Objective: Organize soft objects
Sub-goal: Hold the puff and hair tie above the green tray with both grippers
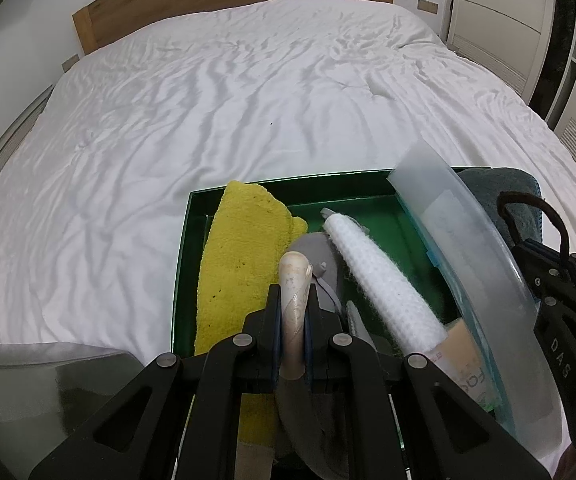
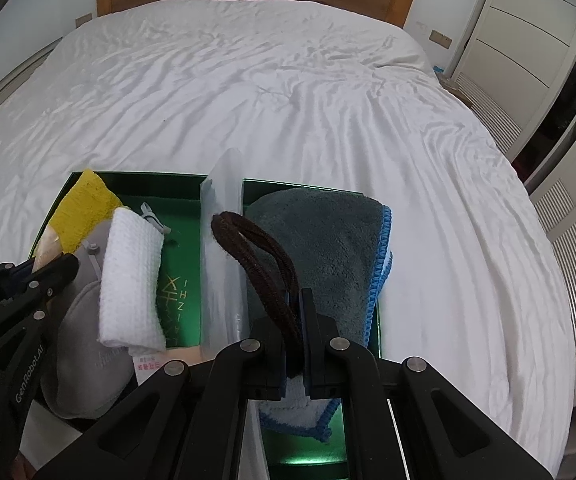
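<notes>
Most cloths lay in the green trays (image 2: 183,184); left gripper (image 1: 292,292) clamped a beige strap (image 1: 294,280), right gripper (image 2: 295,312) a brown cord (image 2: 263,256), both unplaced.

Even, soft daylight, bright on white bedsheet (image 1: 227,112); wrinkles cast faint grey shadows. Strong fisheye bending, dark vignette at corners. Black gripper frames at bottom underexposed, slightly soft.
</notes>
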Demonstrator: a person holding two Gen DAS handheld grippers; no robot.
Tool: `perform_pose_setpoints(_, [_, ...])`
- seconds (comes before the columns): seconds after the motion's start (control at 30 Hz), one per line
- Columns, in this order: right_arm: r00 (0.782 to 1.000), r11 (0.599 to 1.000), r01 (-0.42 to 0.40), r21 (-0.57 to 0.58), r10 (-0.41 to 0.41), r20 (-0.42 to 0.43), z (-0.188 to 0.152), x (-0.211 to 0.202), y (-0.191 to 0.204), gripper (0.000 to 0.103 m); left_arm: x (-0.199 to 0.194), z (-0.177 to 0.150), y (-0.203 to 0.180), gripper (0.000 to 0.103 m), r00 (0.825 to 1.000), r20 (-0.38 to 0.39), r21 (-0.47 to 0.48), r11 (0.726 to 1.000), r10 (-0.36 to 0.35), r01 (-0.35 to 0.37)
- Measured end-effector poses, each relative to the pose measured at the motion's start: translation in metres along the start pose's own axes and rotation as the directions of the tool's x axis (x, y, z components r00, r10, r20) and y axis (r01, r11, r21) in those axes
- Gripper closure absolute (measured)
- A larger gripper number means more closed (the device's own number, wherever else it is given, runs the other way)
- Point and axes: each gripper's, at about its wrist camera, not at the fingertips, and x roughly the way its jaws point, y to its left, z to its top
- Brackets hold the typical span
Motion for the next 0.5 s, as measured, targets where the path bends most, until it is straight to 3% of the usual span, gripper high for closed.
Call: perform_pose_setpoints(0.5, [1.000,1.000,-0.007,0.003,0.007,-0.006,0.008,0.014,0.002,0.098,0.012,0.004,0.000,0.096,1.000,-0.001,0.005,1.000,0.015,-0.015])
